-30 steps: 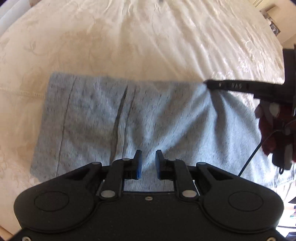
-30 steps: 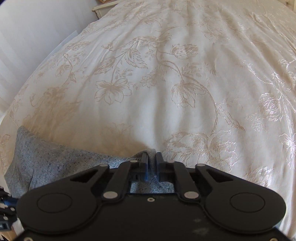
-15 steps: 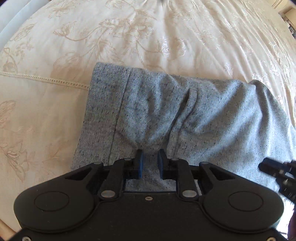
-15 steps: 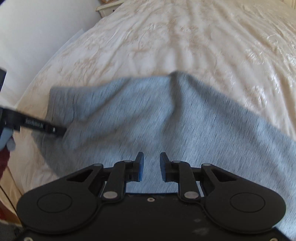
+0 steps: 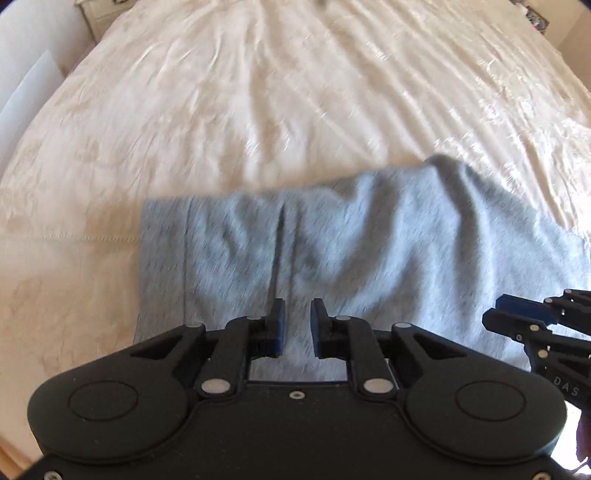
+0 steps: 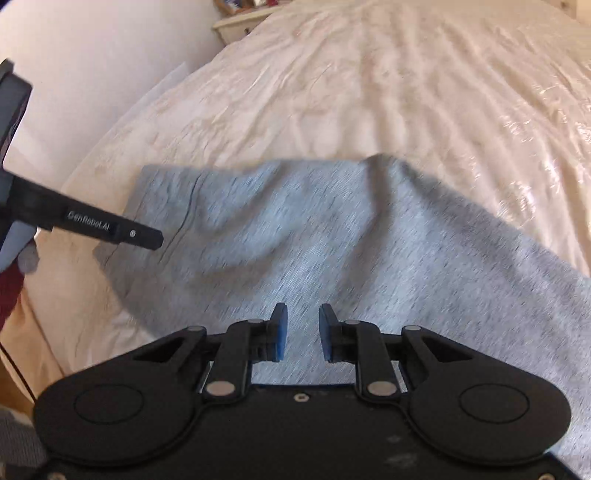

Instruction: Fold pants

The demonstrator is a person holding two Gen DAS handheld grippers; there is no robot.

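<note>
The grey pants (image 5: 332, 243) lie folded on the cream bedspread, with a hem at the left and a raised hump at the far right corner. They also show in the right wrist view (image 6: 314, 236). My left gripper (image 5: 297, 314) is open and empty, just above the near edge of the cloth. My right gripper (image 6: 303, 319) is open and empty over the middle of the pants. The right gripper shows at the right edge of the left wrist view (image 5: 517, 317). One finger of the left gripper (image 6: 110, 230) reaches in over the hem.
The cream floral bedspread (image 5: 295, 92) stretches far beyond the pants. A white wall (image 6: 92, 55) and a small bedside cabinet (image 6: 240, 26) stand off the bed's left side. The bed's near left edge (image 6: 40, 332) drops off close to the hem.
Both grippers have let go of the pants and opened wider. Both have drawn back and tilted up, so more of the bed shows. The pants lie on the bed.
</note>
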